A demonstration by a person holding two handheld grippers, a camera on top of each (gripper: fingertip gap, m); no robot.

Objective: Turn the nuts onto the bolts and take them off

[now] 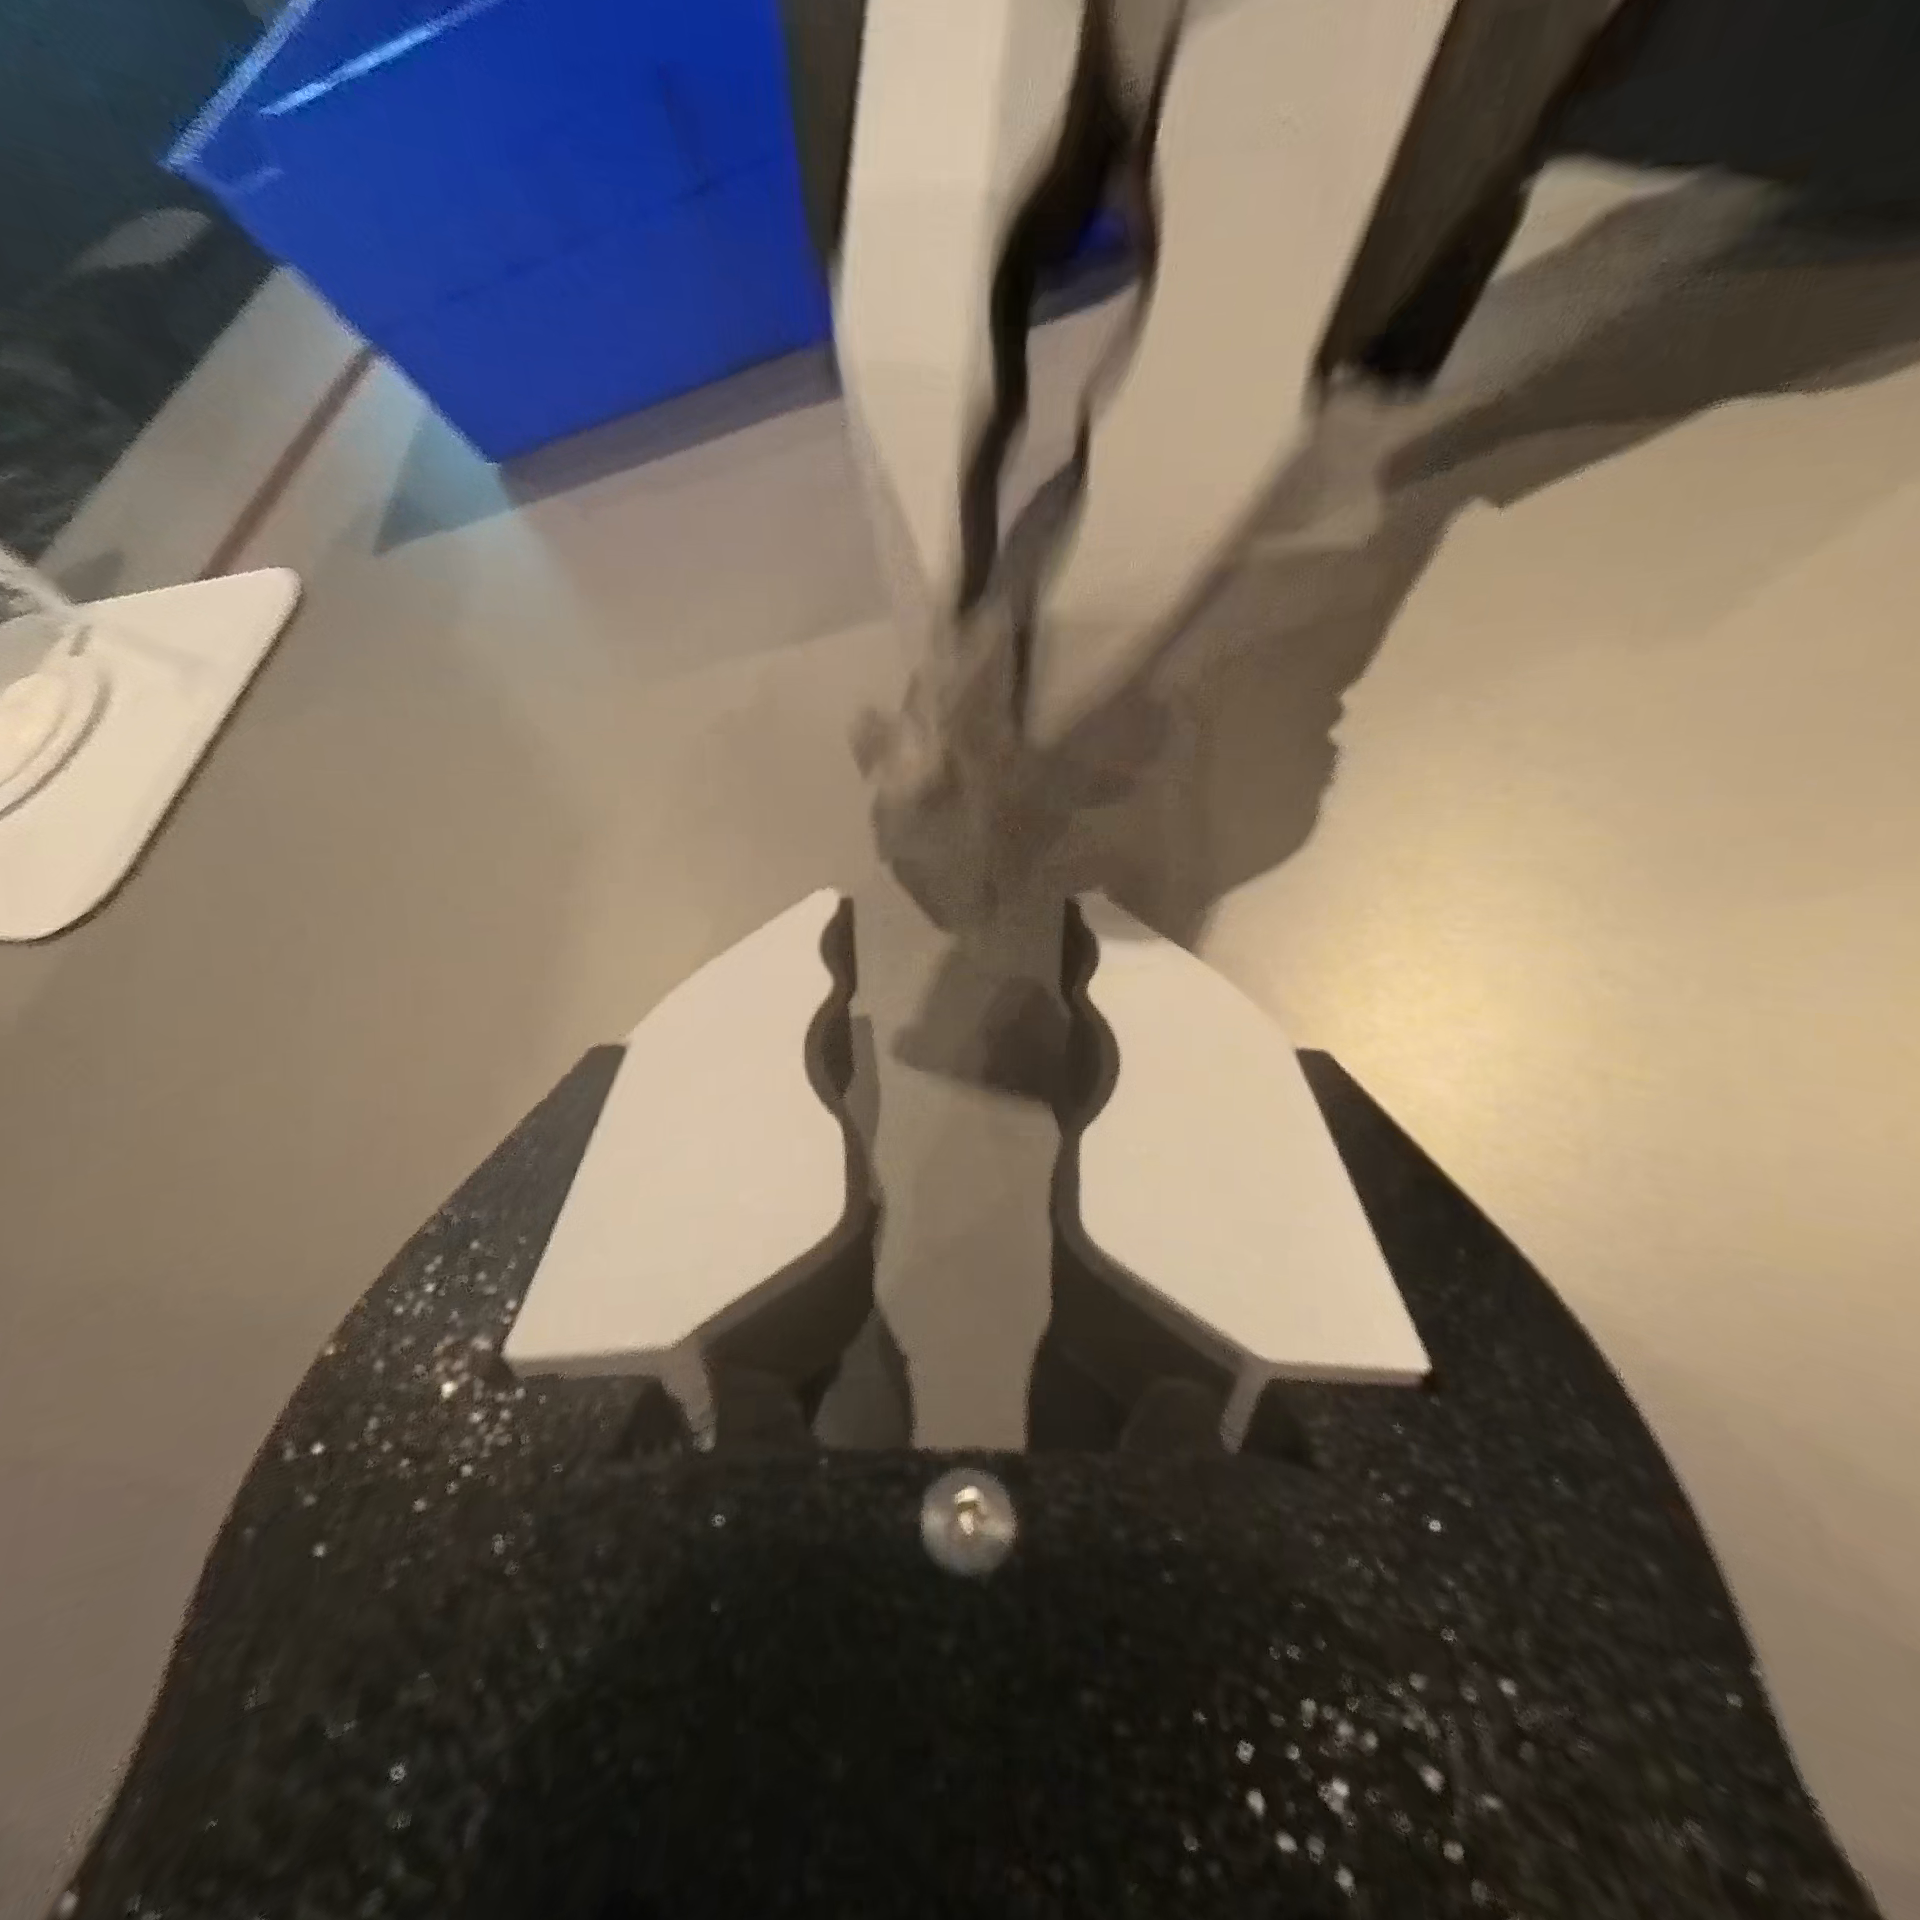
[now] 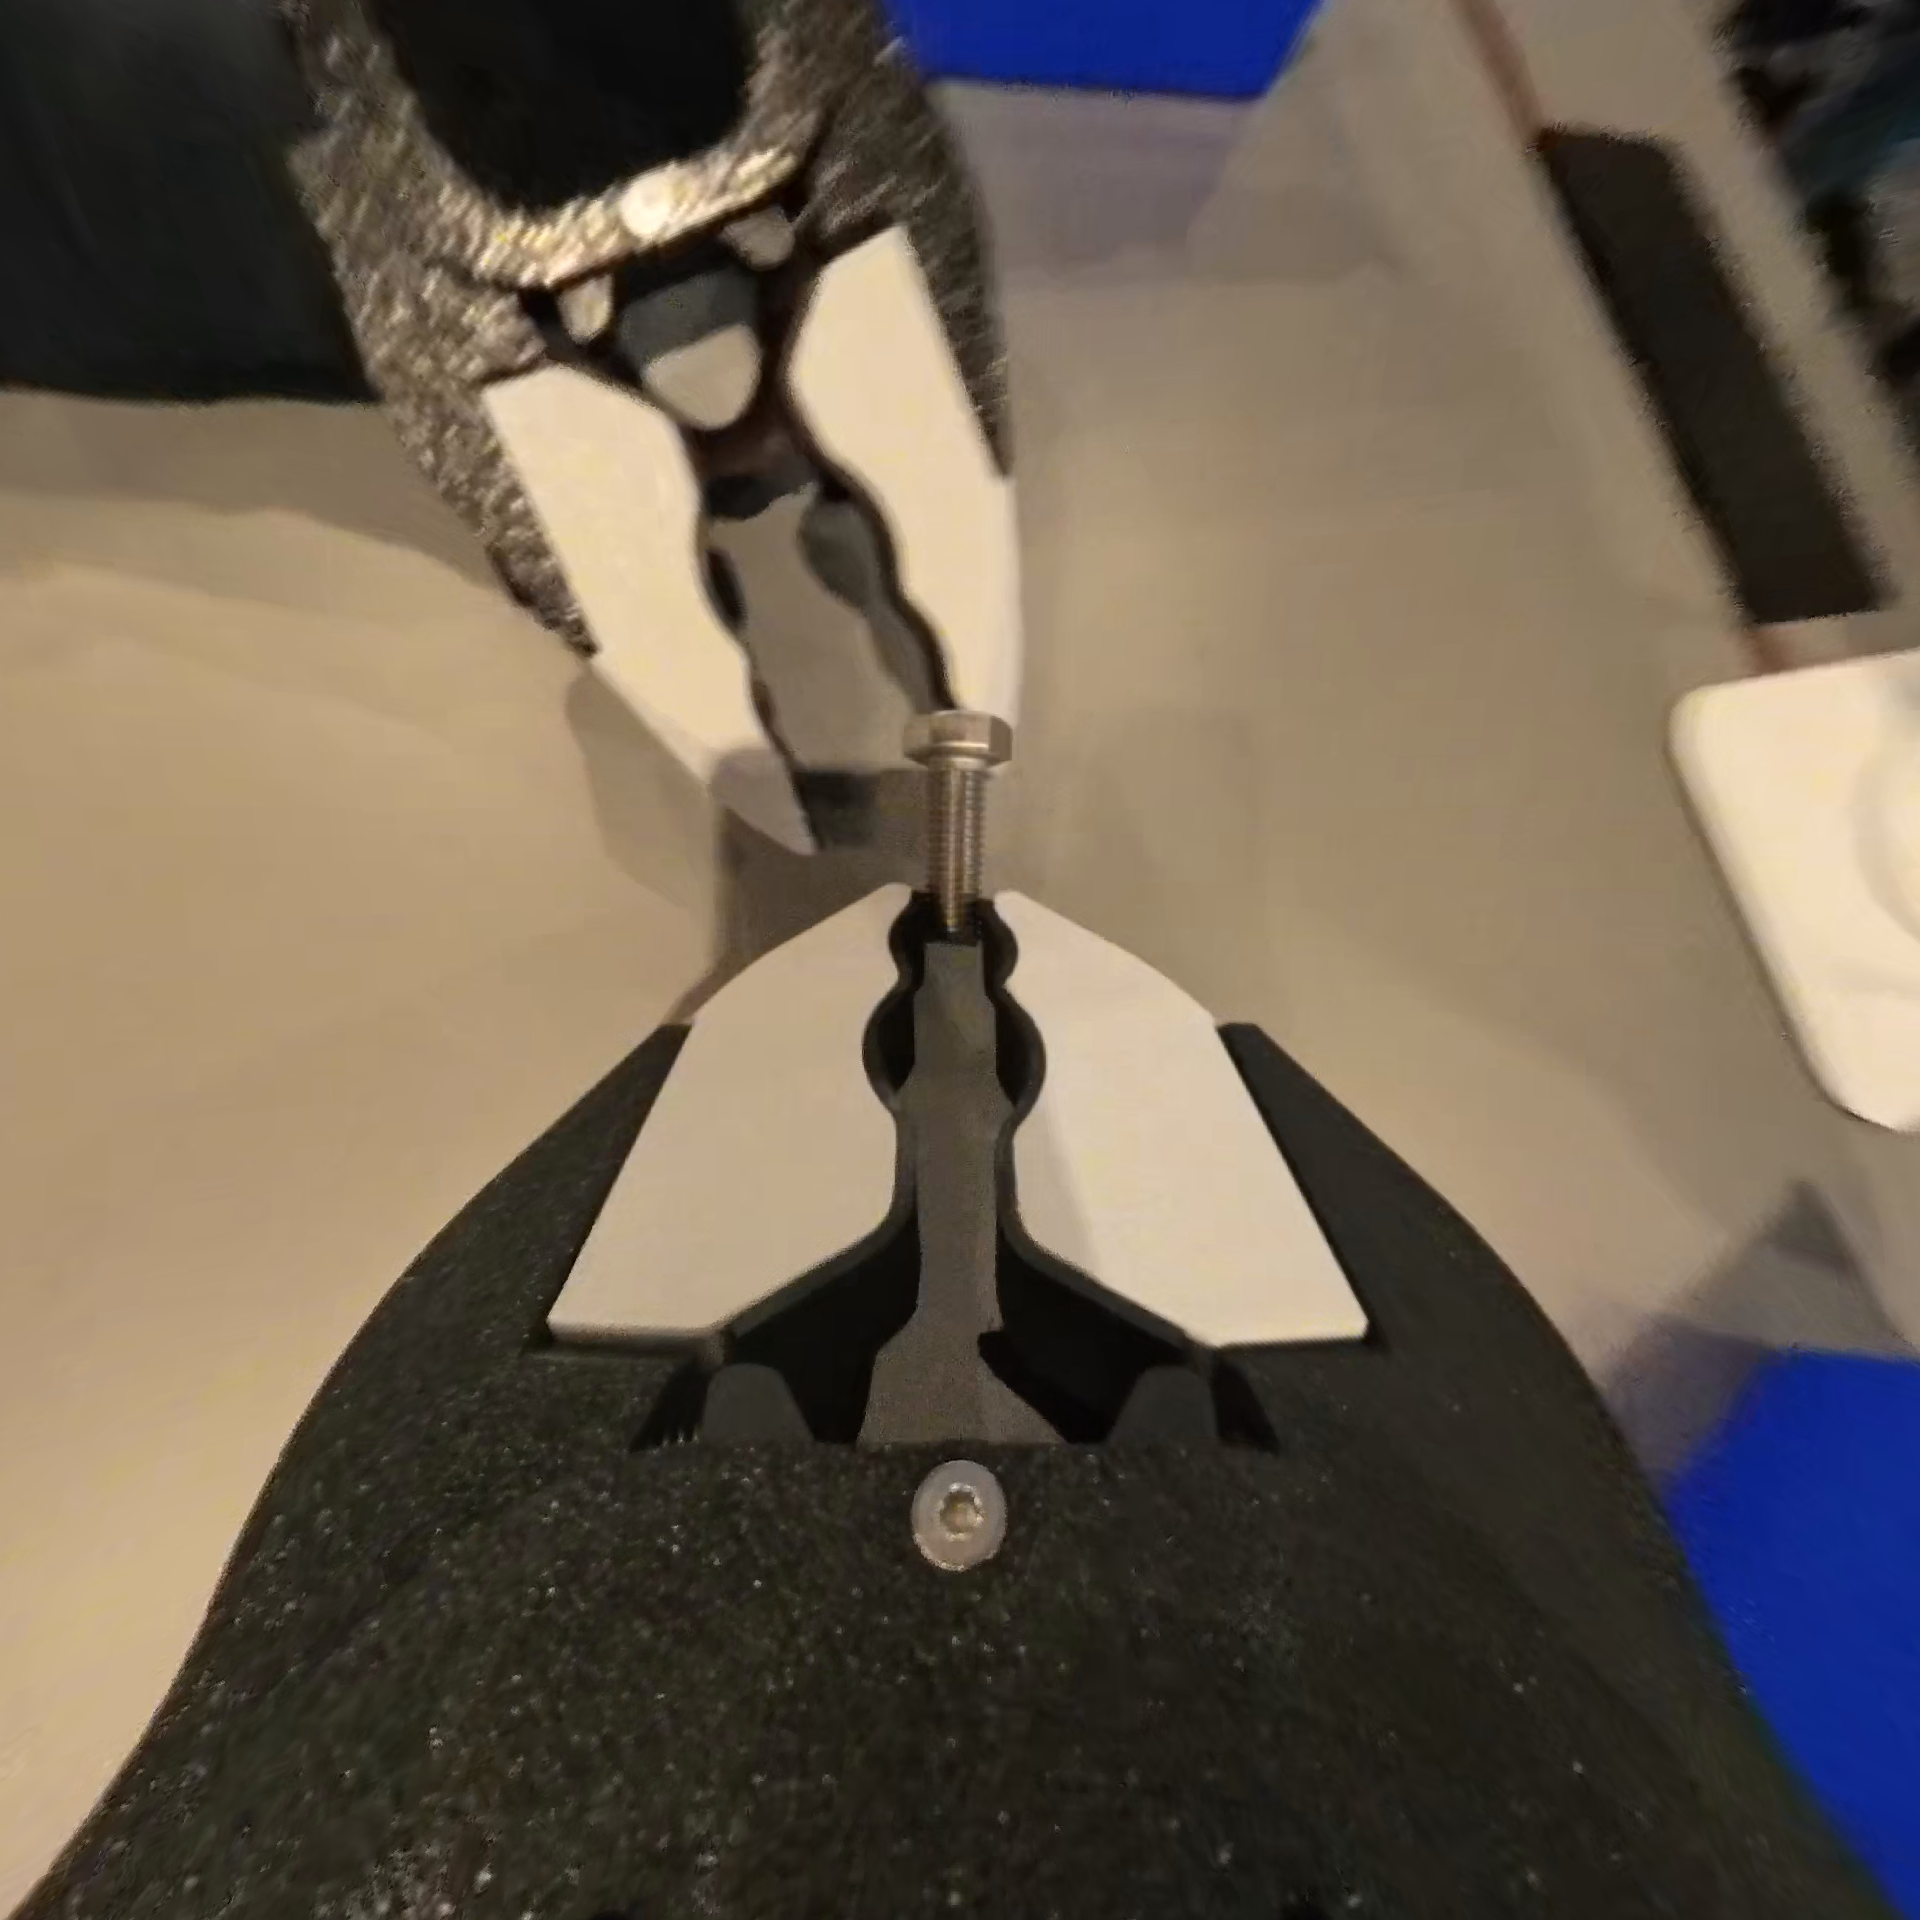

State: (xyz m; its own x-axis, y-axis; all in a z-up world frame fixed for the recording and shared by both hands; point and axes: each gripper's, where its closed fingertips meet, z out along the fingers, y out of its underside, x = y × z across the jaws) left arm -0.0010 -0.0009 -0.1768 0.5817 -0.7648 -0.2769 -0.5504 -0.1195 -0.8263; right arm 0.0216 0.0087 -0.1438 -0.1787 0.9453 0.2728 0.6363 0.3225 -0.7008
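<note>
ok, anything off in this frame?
Nothing damaged or spilled. The right gripper pinches the bolt only by its threaded tip, head outward, with no nut visible on it. The left wrist view is heavily motion-blurred.

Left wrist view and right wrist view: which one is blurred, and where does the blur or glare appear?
Left wrist view: heavy motion smear over the far right hand-held gripper; the near left hand-held gripper stays sharp, and a warm glare patch lies on the table. Right wrist view: the bolt is crisp, while the edges are blurred, including the white tray.
</note>
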